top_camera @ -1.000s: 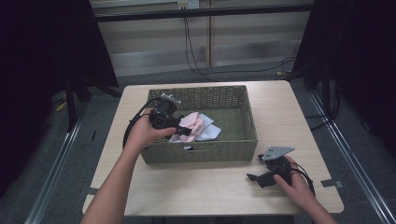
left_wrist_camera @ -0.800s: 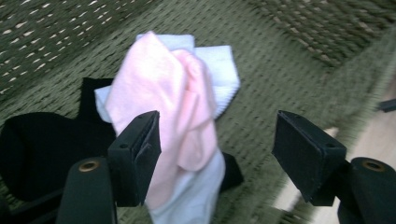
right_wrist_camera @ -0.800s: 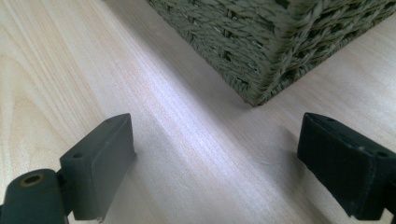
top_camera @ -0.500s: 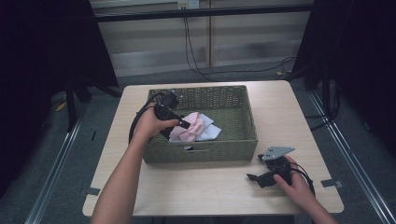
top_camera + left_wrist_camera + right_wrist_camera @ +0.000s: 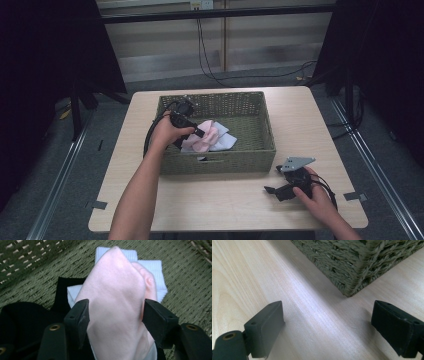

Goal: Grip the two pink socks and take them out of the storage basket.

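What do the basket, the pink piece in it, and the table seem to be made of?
Basket: woven fibre or cord, olive green, matt; the plaited strands show clearly. Pink piece: soft knit fabric, perhaps a sock, with a fuzzy, matt surface, lying on white ribbed cloth. Table: pale wood or wood-look laminate, smooth with a slight sheen; grain lines run along it.

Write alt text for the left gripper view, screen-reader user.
A pink sock sits between the left tongs, whose two black jaws flank it and have just been closing. It lies on a white sock and a black cloth on the woven floor of a green basket.
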The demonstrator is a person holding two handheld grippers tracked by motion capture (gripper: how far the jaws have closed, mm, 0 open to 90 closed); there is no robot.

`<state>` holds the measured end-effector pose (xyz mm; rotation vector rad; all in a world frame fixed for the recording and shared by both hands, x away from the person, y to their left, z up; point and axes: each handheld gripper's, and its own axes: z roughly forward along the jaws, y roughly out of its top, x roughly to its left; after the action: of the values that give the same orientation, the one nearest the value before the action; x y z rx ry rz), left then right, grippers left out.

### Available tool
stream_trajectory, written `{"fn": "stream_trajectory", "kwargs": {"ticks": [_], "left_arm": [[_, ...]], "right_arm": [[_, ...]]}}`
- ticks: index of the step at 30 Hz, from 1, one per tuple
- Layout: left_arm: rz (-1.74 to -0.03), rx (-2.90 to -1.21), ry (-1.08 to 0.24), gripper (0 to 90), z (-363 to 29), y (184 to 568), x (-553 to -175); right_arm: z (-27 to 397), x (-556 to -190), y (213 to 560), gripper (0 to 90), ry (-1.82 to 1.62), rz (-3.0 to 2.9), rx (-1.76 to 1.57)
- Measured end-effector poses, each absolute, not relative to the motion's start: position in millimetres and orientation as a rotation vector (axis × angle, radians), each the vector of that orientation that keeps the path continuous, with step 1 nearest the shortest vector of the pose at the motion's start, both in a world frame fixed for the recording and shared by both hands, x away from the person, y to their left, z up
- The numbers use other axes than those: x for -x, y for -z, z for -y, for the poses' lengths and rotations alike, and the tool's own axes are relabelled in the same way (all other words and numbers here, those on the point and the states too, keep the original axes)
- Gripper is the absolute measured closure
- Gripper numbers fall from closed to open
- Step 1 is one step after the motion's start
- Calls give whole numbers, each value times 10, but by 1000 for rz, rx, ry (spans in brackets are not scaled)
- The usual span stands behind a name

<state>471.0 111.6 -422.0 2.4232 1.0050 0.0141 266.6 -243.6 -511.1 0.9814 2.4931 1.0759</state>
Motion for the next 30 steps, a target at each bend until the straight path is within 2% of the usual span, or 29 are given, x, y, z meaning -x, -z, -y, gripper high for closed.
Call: {"fn": "stream_trajectory", "kwargs": {"ticks": [3, 4, 5, 6, 9, 12, 30], "left_arm": [[-1025, -2426, -4, 463, -1109, 4238, -4732], [-1032, -2429, 8, 552, -1105, 4238, -4738], [-1034, -2428, 7, 552, -1099, 4237, -4742], [-1038, -2432, 18, 593, -1093, 4234, -4745], [-1034, -2476, 27, 787, -1076, 4237, -4748], [-1039, -2495, 39, 870, -1080, 4222, -4747], [-1041, -2444, 26, 890, -1224, 3711, -4755]], "right_arm": [[2436, -2666, 5110, 103, -1076, -2494, -982], [2436, -2666, 5110, 103, -1076, -2494, -982], [2436, -2666, 5110, 103, -1076, -2494, -982], [2436, -2666, 5110, 103, -1076, -2494, -983], [2436, -2666, 5110, 103, -1076, -2493, -983], [2436, -2666, 5110, 103, -1076, -2493, -982], [2436, -2666, 5110, 103, -1076, -2494, -980]]}}
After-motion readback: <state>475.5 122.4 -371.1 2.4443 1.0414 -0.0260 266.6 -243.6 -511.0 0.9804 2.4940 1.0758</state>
